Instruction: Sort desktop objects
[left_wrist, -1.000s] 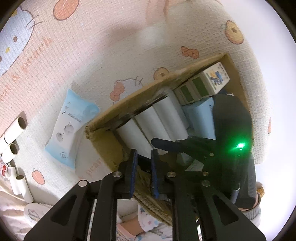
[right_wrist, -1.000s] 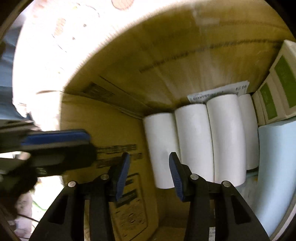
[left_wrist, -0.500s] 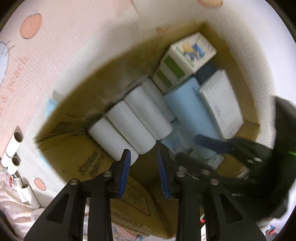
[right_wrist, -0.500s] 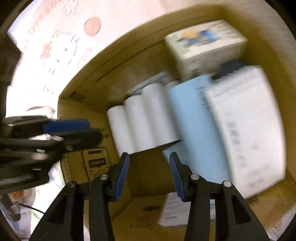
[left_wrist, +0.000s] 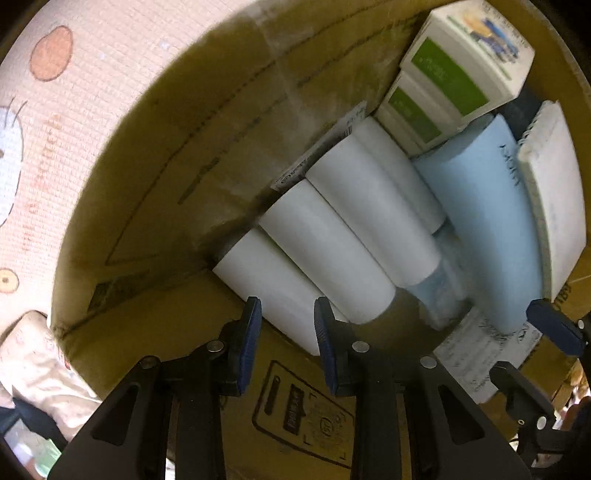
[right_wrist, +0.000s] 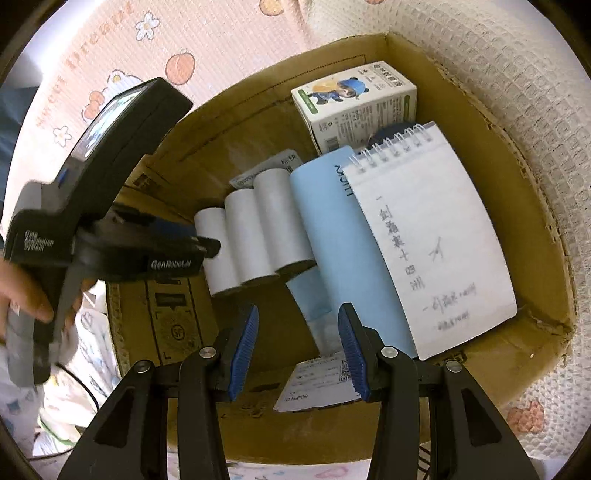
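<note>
both grippers, left (left_wrist: 287, 328) and right (right_wrist: 297, 341), jaws apart and empty, over the box's (right_wrist: 480, 110) open front corner

Pale pink cartoon-printed mat (right_wrist: 122, 55), cream waffle-textured cloth (right_wrist: 509, 74) at right, bright even light
</note>
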